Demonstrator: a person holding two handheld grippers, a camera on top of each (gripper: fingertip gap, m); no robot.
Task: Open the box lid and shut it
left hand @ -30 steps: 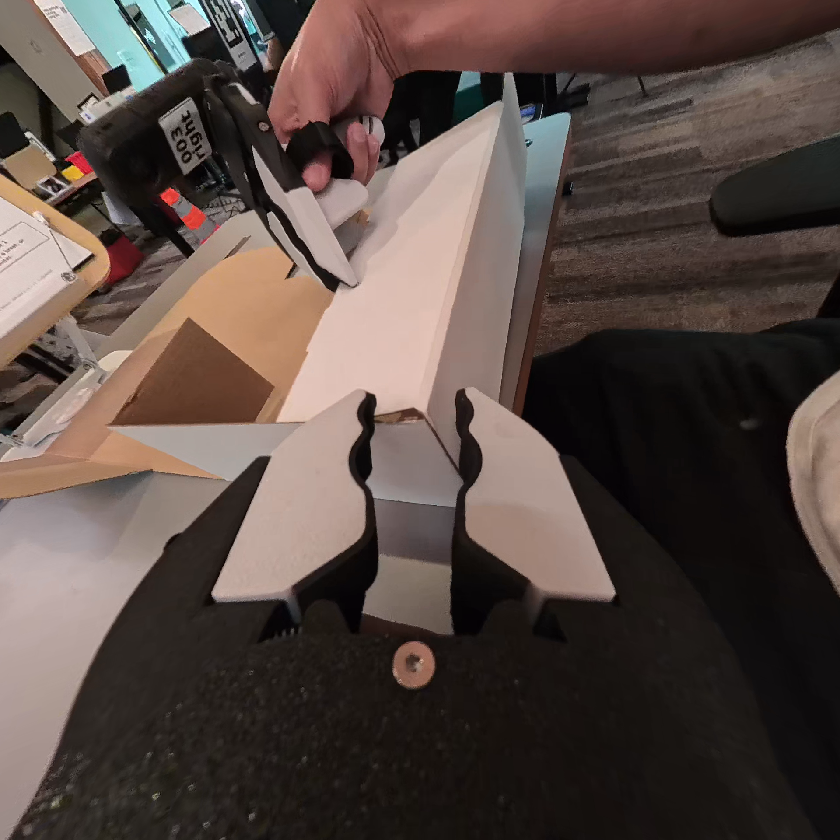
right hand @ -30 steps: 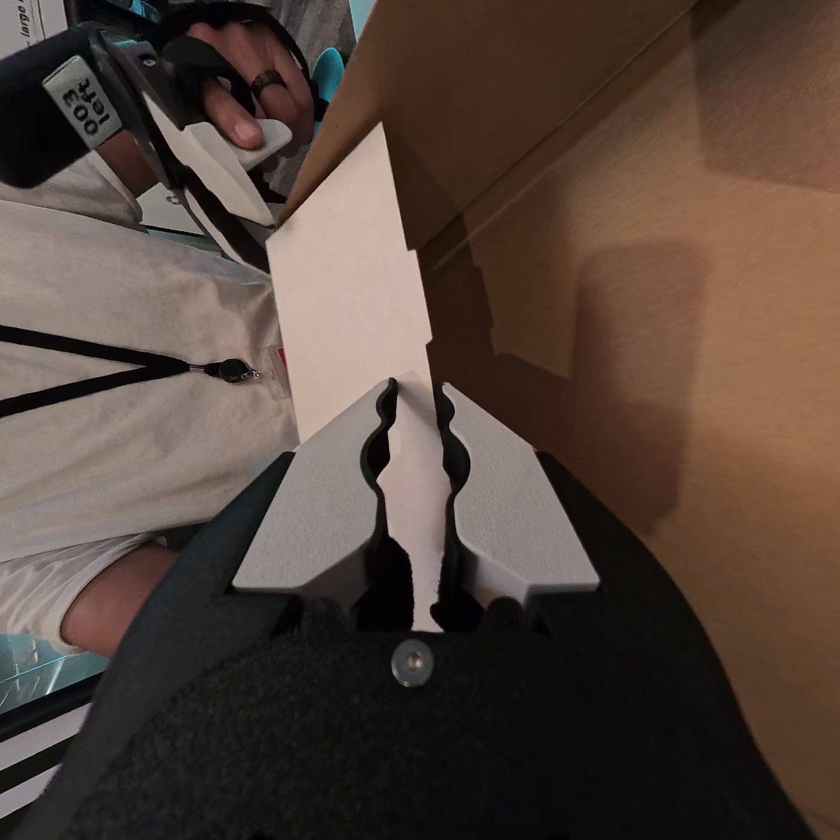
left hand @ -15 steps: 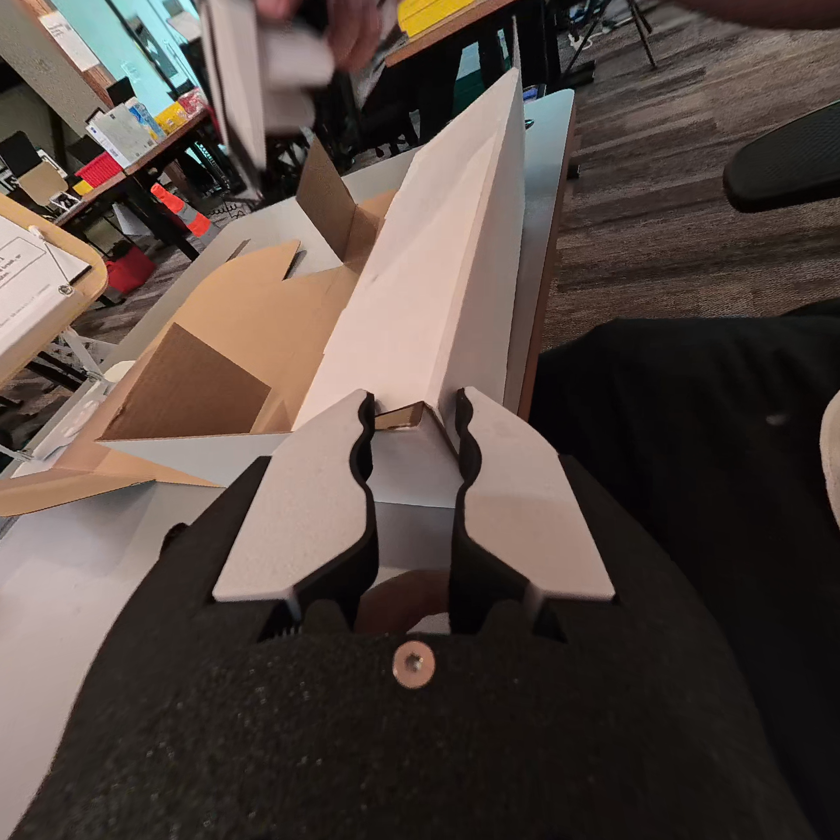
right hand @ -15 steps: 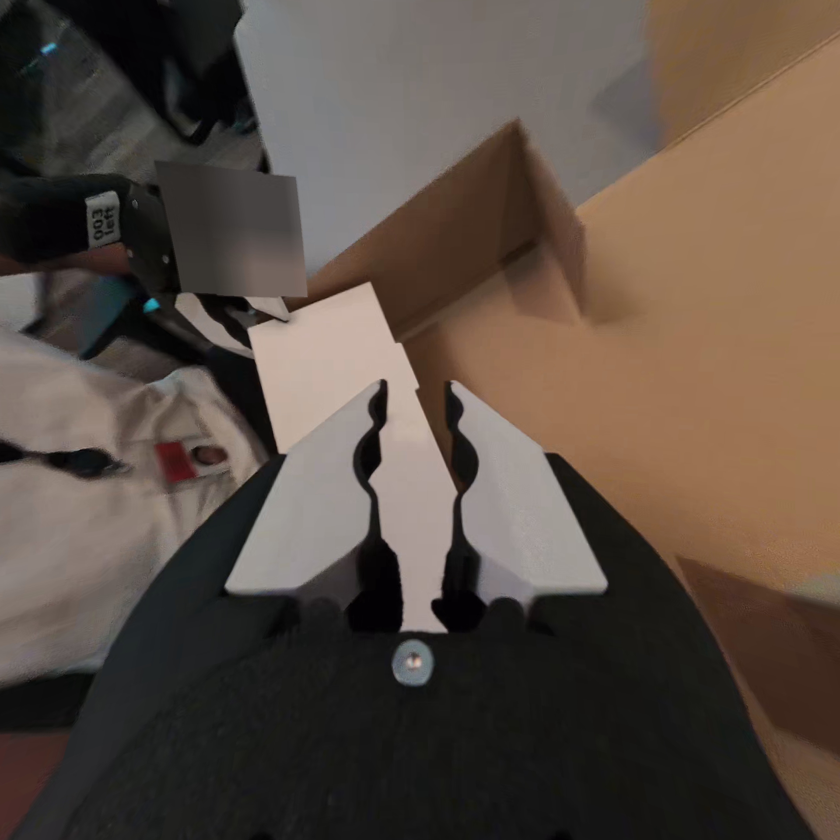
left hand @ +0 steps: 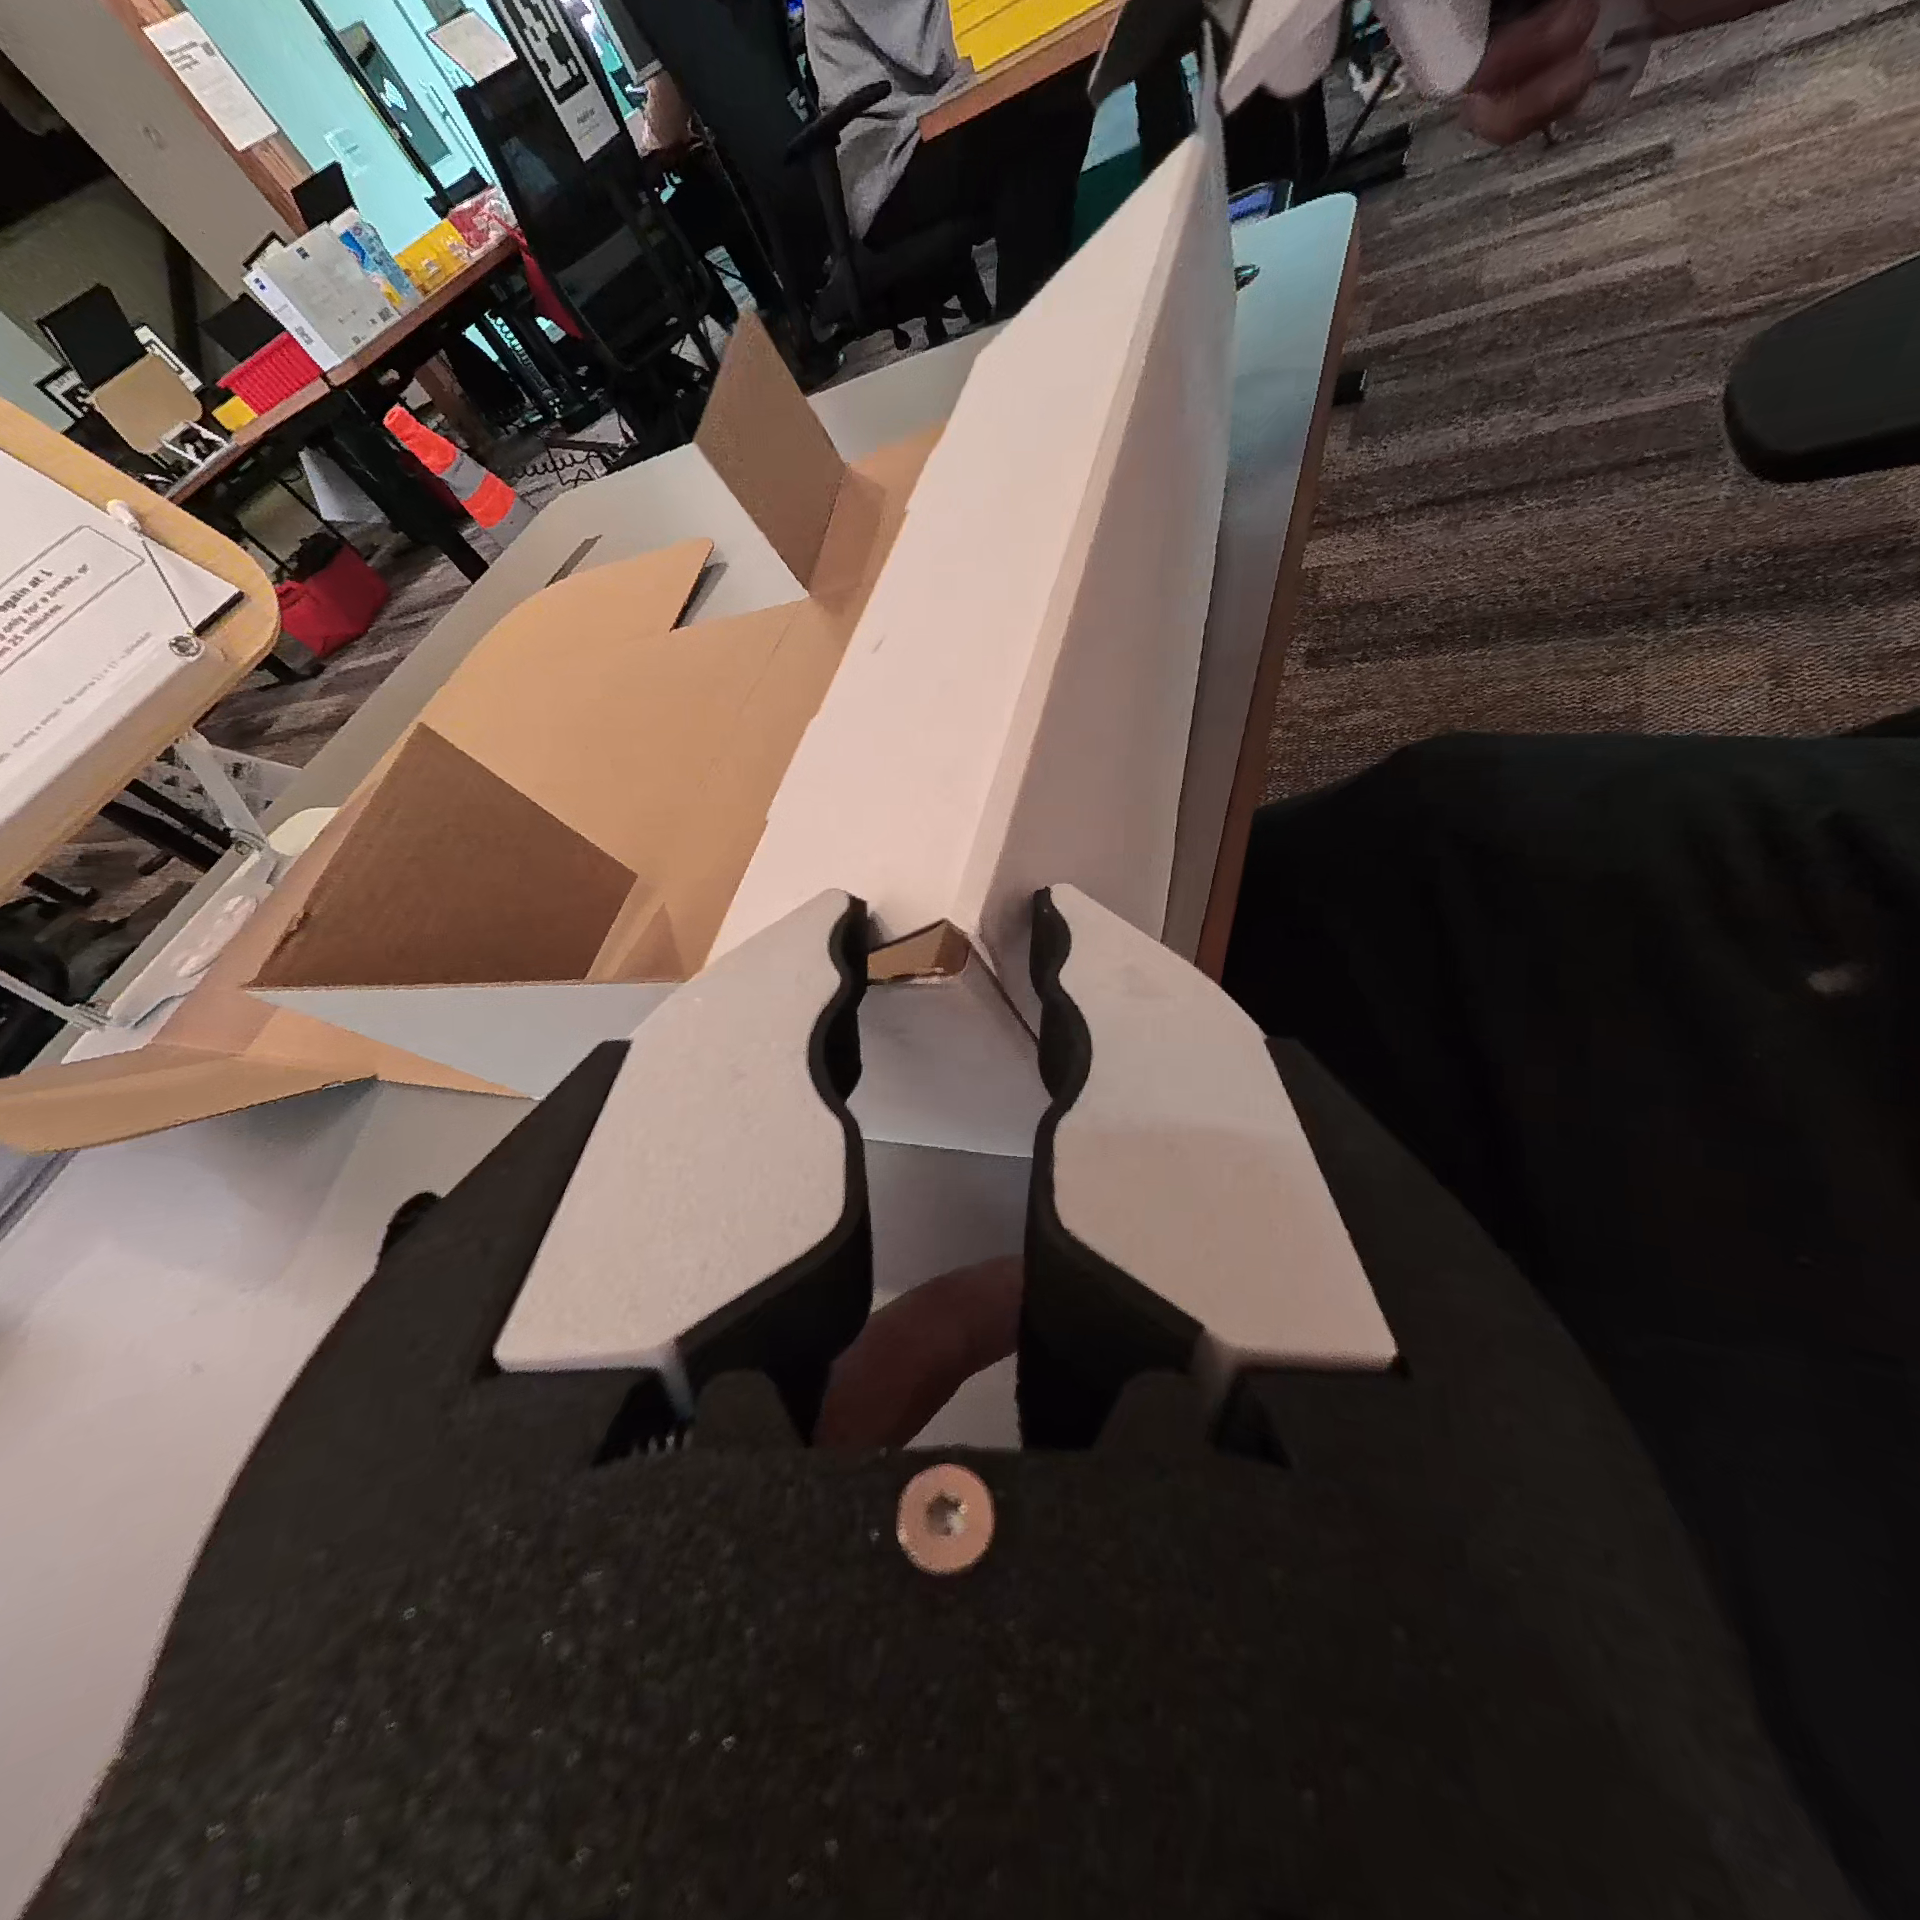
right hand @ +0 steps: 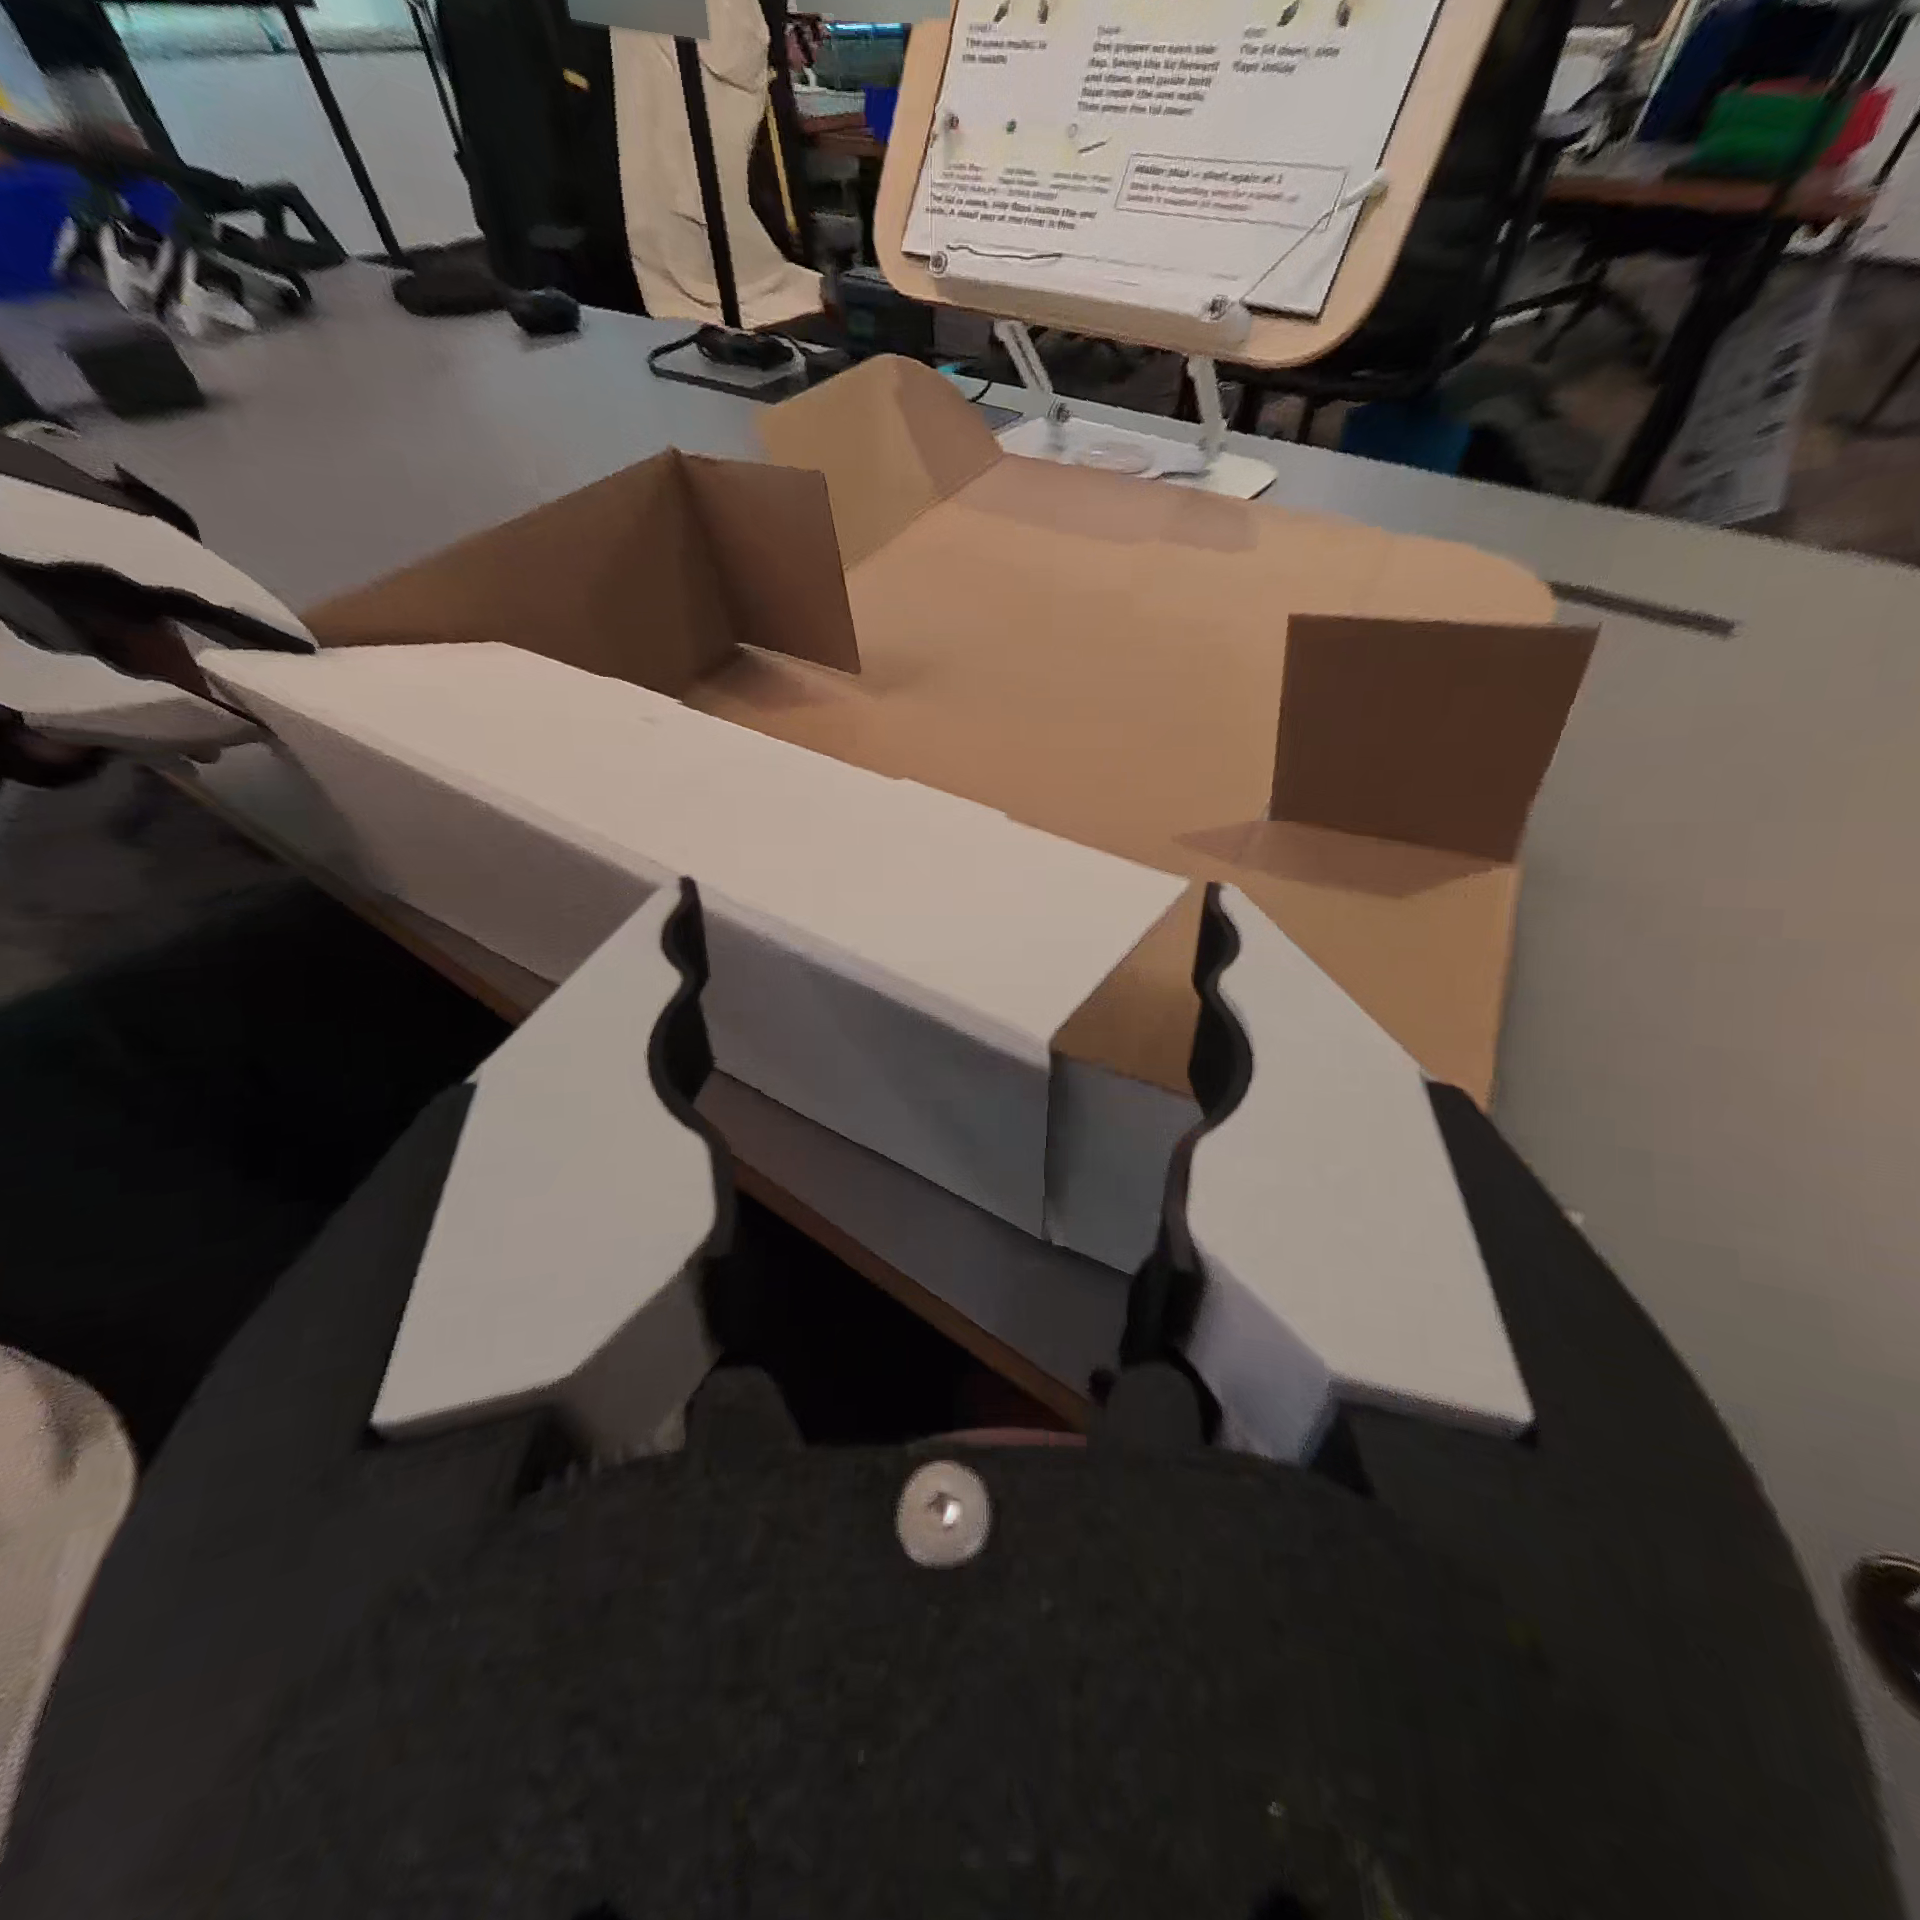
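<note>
Nearest, the right gripper (right hand: pixel 940 997) hangs released, its jaws spread wide before the near right corner of the white cardboard box (right hand: pixel 883 997), touching nothing. The left gripper (left hand: pixel 948 925) sits at the box's other front corner, jaws parted around the front wall's end; whether they grip is unclear. The box rests at the grey table (right hand: pixel 1714 831) edge, its brown lid (right hand: pixel 1195 582) lying flat open behind. To close well, reach past the side flaps (right hand: pixel 1423 748) and lift the lid's far edge evenly.

Busy workshop room, kind of dim

Teal wall (left hand: pixel 436 114) at 11 o'clock, striped carpet (left hand: pixel 1507 343) at 2, grey table (right hand: pixel 343 416), desks (left hand: pixel 416 322) behind.
</note>
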